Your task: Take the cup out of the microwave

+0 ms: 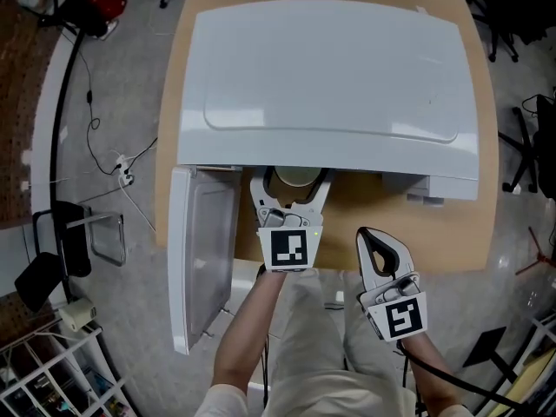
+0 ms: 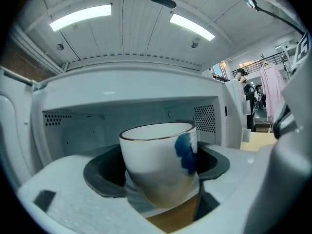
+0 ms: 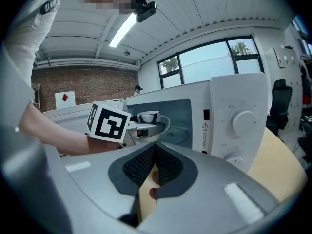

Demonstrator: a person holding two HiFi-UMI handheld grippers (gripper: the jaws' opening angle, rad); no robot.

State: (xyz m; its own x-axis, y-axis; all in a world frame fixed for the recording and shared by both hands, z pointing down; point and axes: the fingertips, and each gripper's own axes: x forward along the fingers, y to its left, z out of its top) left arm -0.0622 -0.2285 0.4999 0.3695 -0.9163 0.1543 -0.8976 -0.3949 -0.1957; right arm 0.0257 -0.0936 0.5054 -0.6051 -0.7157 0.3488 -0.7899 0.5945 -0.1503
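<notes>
Though clear of the wood showing beneath, gripped on both sides: white cup (image 2: pixel 161 169) with a thin brown rim line and a blue blotch, upright, pinched between the dark pads (image 2: pixel 105 179) of the left gripper (image 1: pixel 291 185). Just beyond that gripper's tips, the open mouth of the white microwave (image 1: pixel 330 76), its pale cavity right behind the cup. To that gripper's left, the door (image 1: pixel 201 250) standing wide open, reaching out past the edge of the bench (image 1: pixel 434 233). To its right and nearer the person, the right gripper (image 1: pixel 369 234), pads pressed together on nothing, over the bench's front edge, apart from cup and microwave. Ahead of the right gripper, the control panel (image 3: pixel 243 96) with two knobs.
</notes>
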